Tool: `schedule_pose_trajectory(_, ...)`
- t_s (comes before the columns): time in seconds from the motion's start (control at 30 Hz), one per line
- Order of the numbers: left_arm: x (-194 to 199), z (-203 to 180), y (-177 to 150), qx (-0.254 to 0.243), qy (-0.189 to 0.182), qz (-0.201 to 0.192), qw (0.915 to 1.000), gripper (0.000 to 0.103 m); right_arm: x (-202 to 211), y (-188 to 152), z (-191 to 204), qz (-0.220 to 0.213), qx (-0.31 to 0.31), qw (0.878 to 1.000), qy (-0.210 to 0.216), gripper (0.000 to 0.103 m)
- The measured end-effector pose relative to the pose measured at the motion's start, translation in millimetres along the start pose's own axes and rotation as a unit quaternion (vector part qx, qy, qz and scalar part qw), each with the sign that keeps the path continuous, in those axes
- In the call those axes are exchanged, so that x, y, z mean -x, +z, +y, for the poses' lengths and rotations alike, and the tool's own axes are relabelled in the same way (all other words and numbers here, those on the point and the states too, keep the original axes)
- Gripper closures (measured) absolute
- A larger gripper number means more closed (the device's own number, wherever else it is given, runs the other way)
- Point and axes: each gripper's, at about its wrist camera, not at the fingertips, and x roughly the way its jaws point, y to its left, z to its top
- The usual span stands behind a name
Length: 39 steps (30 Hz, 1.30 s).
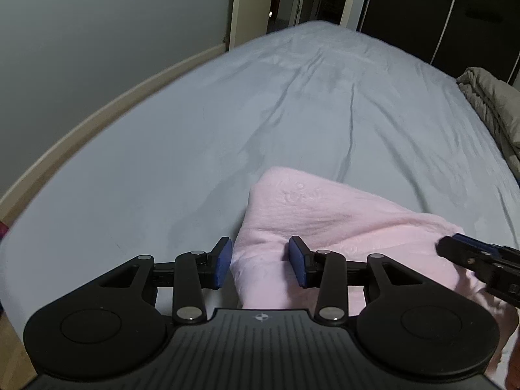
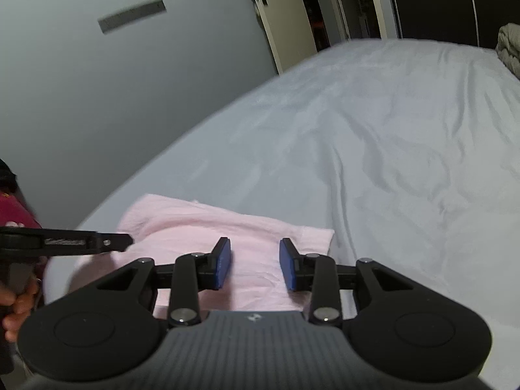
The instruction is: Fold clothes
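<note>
With the left gripper [image 1: 260, 261] and right gripper [image 2: 255, 263] both held spread above the pink cloth [image 1: 325, 221], only its top layer could be pinched, spoiling the fold.

Fluffy pink cloth garment [image 1: 325, 217] lies on smooth (slightly creased) matt grey bedsheet [image 1: 195, 149].

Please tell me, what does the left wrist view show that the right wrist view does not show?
Only the left wrist view shows a pale wooden bed edge. Only the right wrist view shows a grey wall strip and the person's hand holding the left claw. Both show the pink garment on the light blue sheet, the grey blanket, and open blue-padded claws.
</note>
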Motion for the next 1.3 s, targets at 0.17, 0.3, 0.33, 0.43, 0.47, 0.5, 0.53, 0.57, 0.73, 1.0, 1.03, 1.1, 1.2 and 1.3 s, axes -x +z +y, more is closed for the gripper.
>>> schedule_pose_trajectory(0.17,26.1,-7.7,0.1,-0.015,0.001,-0.012,0.9998,0.066,49.2,-19.4,16.0,-0.021,0.053,0.998,0.017,0.065)
schedule_pose_trajectory(0.3,45.1,-18.1,2.1,-0.023,-0.002,-0.01,0.9997,0.066,67.1,-40.9,25.7,0.0,0.092,0.996,0.005,0.065)
schedule_pose_trajectory(0.33,50.4,-21.7,2.4,-0.026,-0.004,-0.009,0.9996,0.066,67.9,-44.5,27.2,0.01,0.098,0.995,0.001,0.065)
schedule_pose_trajectory(0.43,67.2,-32.2,2.4,-0.033,-0.011,-0.006,0.9994,0.065,69.5,-47.5,24.6,0.029,0.092,0.995,0.001,0.065)
schedule_pose_trajectory(0.47,74.7,-36.3,1.6,-0.036,-0.014,-0.007,0.9992,0.063,73.5,-46.9,23.1,0.026,0.086,0.996,0.002,0.065)
schedule_pose_trajectory(0.5,80.6,-40.6,0.9,-0.041,-0.016,-0.009,0.999,0.06,80.1,-45.0,21.4,0.023,0.079,0.997,0.007,0.064)
schedule_pose_trajectory(0.53,86.1,-44.9,0.3,-0.045,-0.018,-0.011,0.9988,0.06,86.9,-44.2,20.6,0.02,0.077,0.997,0.011,0.06)
schedule_pose_trajectory(0.57,92.7,-50.8,-0.8,-0.05,-0.02,-0.015,0.9985,0.059,94.4,-43.0,19.3,0.016,0.076,0.997,0.013,0.058)
schedule_pose_trajectory(0.73,125.0,-87.8,-11.5,-0.076,-0.033,-0.046,0.9955,0.052,140.4,-39.5,9.0,-0.006,0.062,0.998,-0.002,0.051)
schedule_pose_trajectory(1.0,182.8,-161.5,-37.3,-0.112,-0.065,-0.119,0.9844,0.029,228.0,-28.9,-18.0,-0.053,0.022,0.997,-0.054,0.038)
schedule_pose_trajectory(1.03,188.8,-170.3,-40.6,-0.11,-0.071,-0.127,0.9832,0.029,236.0,-28.0,-22.4,-0.056,0.015,0.996,-0.061,0.037)
schedule_pose_trajectory(1.1,197.6,-189.0,-46.2,-0.109,-0.077,-0.132,0.9822,0.028,256.6,-27.0,-31.8,-0.062,0.001,0.995,-0.081,0.032)
schedule_pose_trajectory(1.2,203.0,-217.7,-53.1,-0.116,-0.084,-0.13,0.9811,0.028,285.4,-26.2,-43.7,-0.071,-0.006,0.991,-0.115,0.026)
schedule_pose_trajectory(1.3,203.6,-242.6,-63.0,-0.124,-0.084,-0.132,0.9799,0.027,315.0,-30.2,-55.3,-0.077,-0.005,0.985,-0.152,0.02)
